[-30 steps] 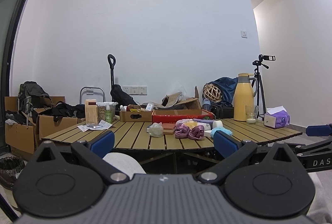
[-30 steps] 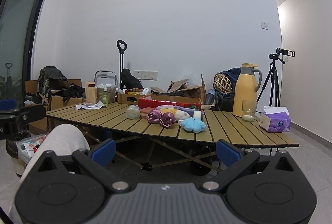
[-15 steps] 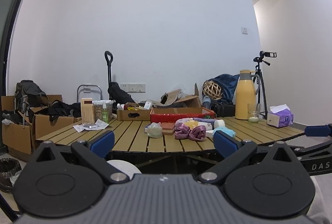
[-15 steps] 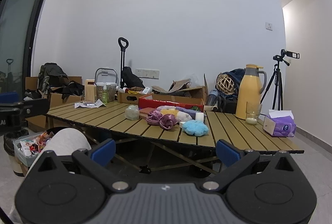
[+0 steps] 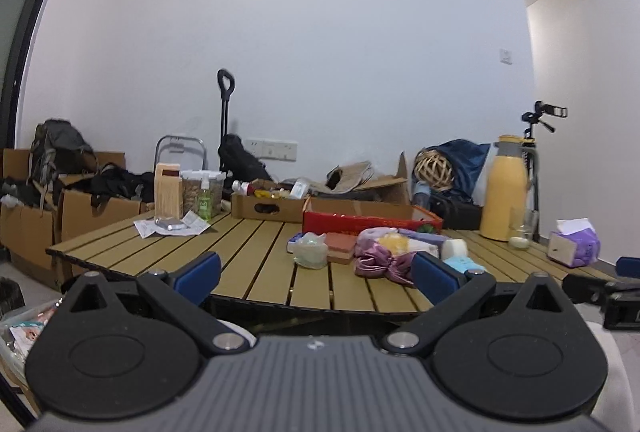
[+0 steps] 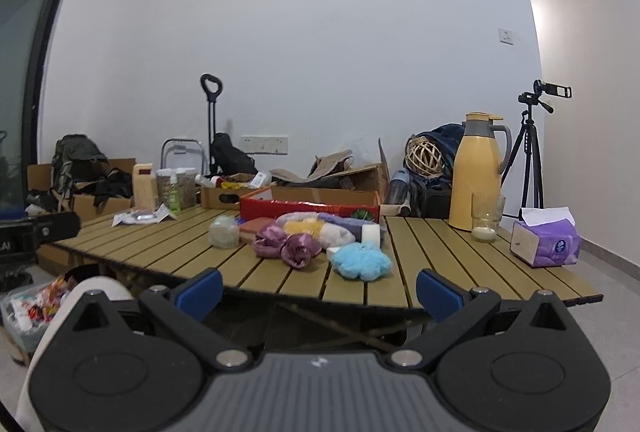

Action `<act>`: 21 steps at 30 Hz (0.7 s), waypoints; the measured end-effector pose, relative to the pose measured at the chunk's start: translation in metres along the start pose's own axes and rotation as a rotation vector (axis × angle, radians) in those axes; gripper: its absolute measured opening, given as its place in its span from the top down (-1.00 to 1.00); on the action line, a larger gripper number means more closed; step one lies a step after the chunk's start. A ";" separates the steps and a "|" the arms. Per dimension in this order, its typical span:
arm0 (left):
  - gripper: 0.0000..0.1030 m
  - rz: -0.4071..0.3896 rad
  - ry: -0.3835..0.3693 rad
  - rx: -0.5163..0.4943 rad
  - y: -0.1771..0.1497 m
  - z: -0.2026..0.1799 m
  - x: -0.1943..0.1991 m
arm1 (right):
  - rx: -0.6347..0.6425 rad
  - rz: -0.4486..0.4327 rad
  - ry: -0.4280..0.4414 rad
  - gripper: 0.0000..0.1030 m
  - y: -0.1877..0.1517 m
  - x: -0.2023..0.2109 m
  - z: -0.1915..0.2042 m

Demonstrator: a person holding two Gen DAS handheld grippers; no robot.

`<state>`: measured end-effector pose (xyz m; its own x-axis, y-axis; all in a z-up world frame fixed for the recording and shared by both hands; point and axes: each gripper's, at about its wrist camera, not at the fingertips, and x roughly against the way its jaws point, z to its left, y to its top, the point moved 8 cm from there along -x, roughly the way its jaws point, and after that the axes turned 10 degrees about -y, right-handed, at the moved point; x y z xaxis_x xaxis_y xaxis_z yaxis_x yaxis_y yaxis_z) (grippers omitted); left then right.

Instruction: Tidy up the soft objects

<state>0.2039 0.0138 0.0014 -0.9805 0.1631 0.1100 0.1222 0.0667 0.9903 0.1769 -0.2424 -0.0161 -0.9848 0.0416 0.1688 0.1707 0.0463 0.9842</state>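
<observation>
Your right wrist view gives you the blue fluffy puff (image 6: 362, 261) whole, at the near end of the soft heap; in the left wrist view that puff (image 5: 464, 264) is mostly hidden behind the blue finger pad. The left view, in turn, shows the right gripper's body at its right edge (only a dark bar and a blue tip).

The heap sits mid-table in front of the red box (image 6: 310, 207): purple satin scrunchies (image 6: 286, 246) nearest you, a yellow-and-lilac plush (image 6: 316, 228) behind them, a white roll (image 6: 370, 232) upright beside the puff. The plush lies with its long axis across the table, running left to right as you see it.

Your left gripper (image 5: 316, 272) and right gripper (image 6: 319, 290) both hang short of the slatted table (image 6: 440, 252) with jaws spread wide, nothing between them. The near edge lies just ahead of both; bare slats stretch left of the heap and right toward the tissue box (image 6: 546, 243) and yellow thermos (image 6: 478, 175).
</observation>
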 end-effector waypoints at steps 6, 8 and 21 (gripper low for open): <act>-1.00 0.060 -0.012 -0.049 0.000 0.007 -0.051 | -0.033 0.009 -0.016 -1.00 0.015 -0.055 -0.009; -1.00 0.072 -0.022 -0.048 0.000 0.009 -0.070 | -0.055 0.011 -0.013 -1.00 0.017 -0.075 -0.012; -0.94 0.203 -0.211 -0.071 -0.005 -0.002 -0.261 | -0.027 0.144 0.070 -0.80 0.016 -0.230 0.015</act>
<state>0.4588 -0.0315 -0.0319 -0.8825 0.3678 0.2932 0.2938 -0.0557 0.9542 0.4071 -0.2358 -0.0397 -0.9504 -0.0237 0.3102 0.3098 0.0176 0.9506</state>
